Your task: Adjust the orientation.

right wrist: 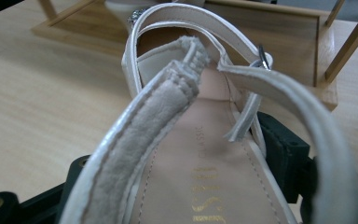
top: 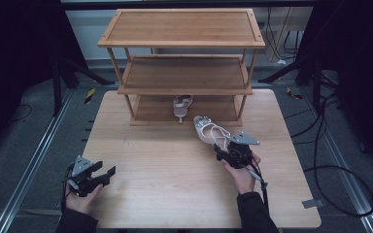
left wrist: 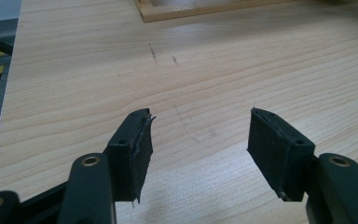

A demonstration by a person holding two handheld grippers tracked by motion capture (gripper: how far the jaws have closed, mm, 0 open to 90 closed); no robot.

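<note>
A pale strappy sandal [top: 208, 130] is clamped at its heel end between the jaws of the right gripper [top: 226, 148], just in front of the wooden rack [top: 182, 43]. The left gripper [top: 102, 174] is held with jaws spread and empty, well apart from the rack. A second sandal [top: 181, 108] is seen on the rack's lowest shelf.

Sandal insole [right wrist: 200, 158], lower centre of the right gripper view: "CLASSIC" printed small along its length. Gold lettering below it is illegible.

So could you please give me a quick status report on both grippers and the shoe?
Left gripper open, idle, low over the table. Right gripper shut on white strappy heeled sandal, toe toward three-tier bamboo rack. Matching sandal already on bottom shelf; path clear.
</note>
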